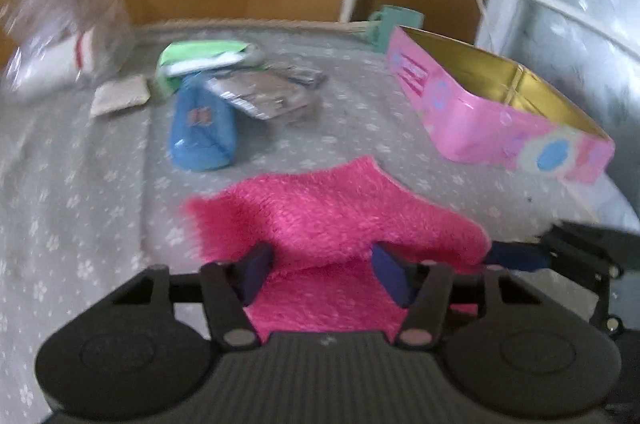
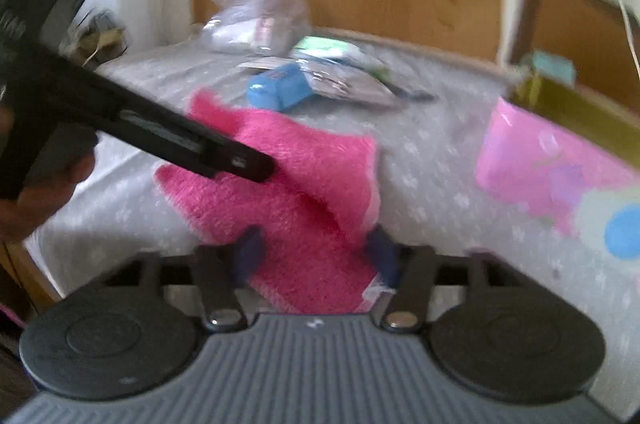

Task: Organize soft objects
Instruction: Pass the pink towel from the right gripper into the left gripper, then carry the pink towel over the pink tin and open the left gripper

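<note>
Both my grippers meet at one pink towel (image 1: 332, 212), low centre of frame on the grey floral desk (image 1: 80, 192): left gripper (image 1: 320, 270) and right gripper (image 2: 316, 256) jaws straddle its folds, grip uncertain through blur.

fuzzy pink cloth (image 1: 332, 200), glossy tin (image 1: 500, 112), prob. metal

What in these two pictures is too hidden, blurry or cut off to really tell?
- Left wrist view: whether the left gripper pinches the pink fuzzy cloth; blur and cloth folds hide the contact.
- Right wrist view: the same doubt for the right gripper.
- Left wrist view: contents of the clear plastic bag, motion-blurred.
- Left wrist view: print on the silver packet, too blurred to read.
- Right wrist view: the pink tin, cut off by the right edge.
</note>
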`<move>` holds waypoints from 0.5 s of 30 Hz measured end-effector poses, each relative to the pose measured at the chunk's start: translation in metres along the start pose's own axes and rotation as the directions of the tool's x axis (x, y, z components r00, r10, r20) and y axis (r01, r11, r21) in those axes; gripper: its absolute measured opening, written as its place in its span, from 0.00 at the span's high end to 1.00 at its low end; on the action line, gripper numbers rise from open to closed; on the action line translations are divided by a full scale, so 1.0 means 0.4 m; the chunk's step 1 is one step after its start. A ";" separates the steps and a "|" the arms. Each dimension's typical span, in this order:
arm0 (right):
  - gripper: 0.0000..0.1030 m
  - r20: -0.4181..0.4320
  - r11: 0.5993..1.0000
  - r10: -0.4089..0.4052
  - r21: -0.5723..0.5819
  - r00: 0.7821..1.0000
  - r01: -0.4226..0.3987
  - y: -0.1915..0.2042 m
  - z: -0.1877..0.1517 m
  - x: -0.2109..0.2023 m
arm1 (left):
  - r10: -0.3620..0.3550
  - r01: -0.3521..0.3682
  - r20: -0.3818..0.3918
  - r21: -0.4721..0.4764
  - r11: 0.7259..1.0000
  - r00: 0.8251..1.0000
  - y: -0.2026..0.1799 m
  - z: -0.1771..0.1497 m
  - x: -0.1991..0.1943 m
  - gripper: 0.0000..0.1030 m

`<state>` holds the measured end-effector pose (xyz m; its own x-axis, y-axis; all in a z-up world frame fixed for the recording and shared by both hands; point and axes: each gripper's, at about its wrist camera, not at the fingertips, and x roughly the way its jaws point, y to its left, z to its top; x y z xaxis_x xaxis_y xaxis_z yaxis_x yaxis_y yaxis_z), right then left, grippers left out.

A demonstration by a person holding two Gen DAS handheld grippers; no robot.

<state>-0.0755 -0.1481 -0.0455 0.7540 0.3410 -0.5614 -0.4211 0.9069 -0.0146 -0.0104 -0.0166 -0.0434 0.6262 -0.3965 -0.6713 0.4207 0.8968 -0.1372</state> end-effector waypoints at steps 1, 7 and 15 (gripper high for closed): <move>0.87 0.004 1.000 0.022 -0.008 1.000 -0.022 0.002 0.005 -0.001 | -0.009 0.009 0.002 0.023 1.000 1.000 -0.017 -0.001 0.003 0.72; 0.87 0.169 0.997 -0.064 -0.034 0.983 0.071 -0.019 0.054 -0.041 | -0.110 0.107 0.031 0.090 0.990 0.993 -0.094 0.055 -0.010 0.99; 0.87 0.377 0.942 -0.332 0.086 0.865 0.324 -0.215 0.153 -0.168 | -0.317 0.278 0.208 0.199 0.940 0.925 -0.245 0.302 -0.038 0.99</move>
<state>-0.0590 -0.2340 0.0442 0.9818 0.0875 -0.1687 -0.1094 0.9861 -0.1248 0.0181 -0.1223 0.0682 0.5821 -0.6923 -0.4264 0.6999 0.6936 -0.1705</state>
